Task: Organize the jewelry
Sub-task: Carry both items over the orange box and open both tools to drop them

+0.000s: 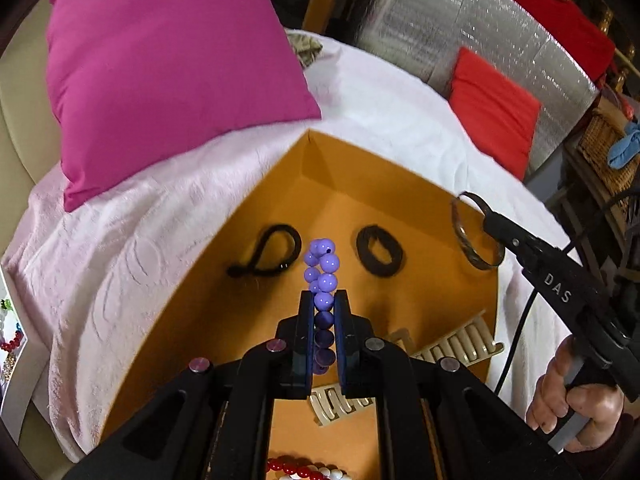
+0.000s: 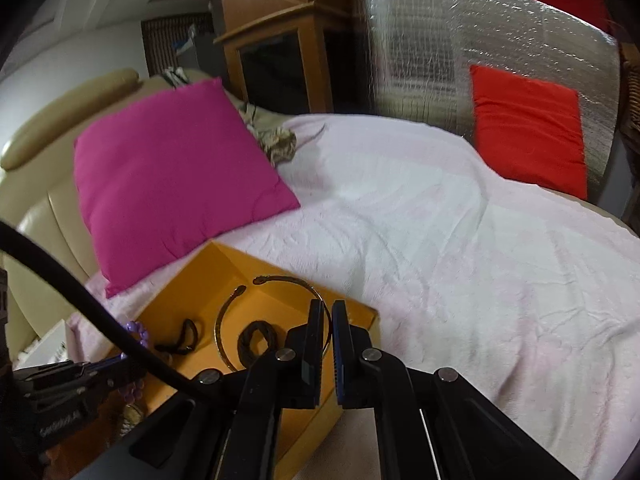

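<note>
Tongs first: my left tongs (image 1: pixel 324 300) are nearly closed on a purple bead bracelet (image 1: pixel 322 268), which is pinched between the pads at lower centre of the left view, its free beads bunched up above the tips over the orange box (image 1: pixel 400 200). My right tongs (image 2: pixel 328 312) are closed down to a narrow gap on a thin bronze bangle (image 2: pixel 240 312); its rim passes between the tips at lower centre of the right view, and the rest of the open hoop hangs over the box (image 2: pixel 200 280). In the left view the same bangle (image 1: pixel 472 240) shows at right, gripped at its upper edge by the right tongs (image 1: pixel 486 210).

Inside the box, on its floor, lie a black cord loop (image 1: pixel 268 252) left of the beads and a dark hair tie (image 1: pixel 380 250) to their right, apart from each other. A cream hair comb (image 1: pixel 452 344) lies lower right, partly hidden behind my left tongs. A red and white bead bracelet (image 1: pixel 308 470) sits at the bottom edge.

The box rests on a pale pink blanket (image 2: pixel 440 240), with a magenta cushion (image 2: pixel 172 176) to upper left.
</note>
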A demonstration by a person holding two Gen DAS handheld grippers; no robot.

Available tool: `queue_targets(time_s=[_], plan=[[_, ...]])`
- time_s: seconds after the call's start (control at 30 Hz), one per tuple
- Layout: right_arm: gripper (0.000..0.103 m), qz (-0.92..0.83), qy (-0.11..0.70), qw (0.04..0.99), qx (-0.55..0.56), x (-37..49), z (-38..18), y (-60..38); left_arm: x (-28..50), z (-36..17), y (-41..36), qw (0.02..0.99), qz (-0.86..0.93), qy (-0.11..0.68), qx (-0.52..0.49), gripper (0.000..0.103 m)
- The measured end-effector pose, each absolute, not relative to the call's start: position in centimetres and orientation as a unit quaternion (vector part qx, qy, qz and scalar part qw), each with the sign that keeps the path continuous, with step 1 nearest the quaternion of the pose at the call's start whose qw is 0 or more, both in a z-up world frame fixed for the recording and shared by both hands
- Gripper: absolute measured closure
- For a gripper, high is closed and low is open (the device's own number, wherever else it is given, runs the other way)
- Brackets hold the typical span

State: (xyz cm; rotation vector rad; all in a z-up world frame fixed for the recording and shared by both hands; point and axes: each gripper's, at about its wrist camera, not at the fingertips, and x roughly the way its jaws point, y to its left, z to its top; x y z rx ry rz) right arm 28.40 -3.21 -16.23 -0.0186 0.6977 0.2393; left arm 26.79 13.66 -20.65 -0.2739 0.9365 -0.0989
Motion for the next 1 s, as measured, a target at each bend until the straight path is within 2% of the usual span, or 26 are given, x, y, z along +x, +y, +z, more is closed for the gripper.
queue_targets(time_s=[1.0], plan=[[0.096, 0.125, 0.363, 0.923, 0.006, 29.6, -18.6, -2.7, 28.1, -22.0, 13.2, 0.87, -0.027, 0.478, -0.118, 0.093]])
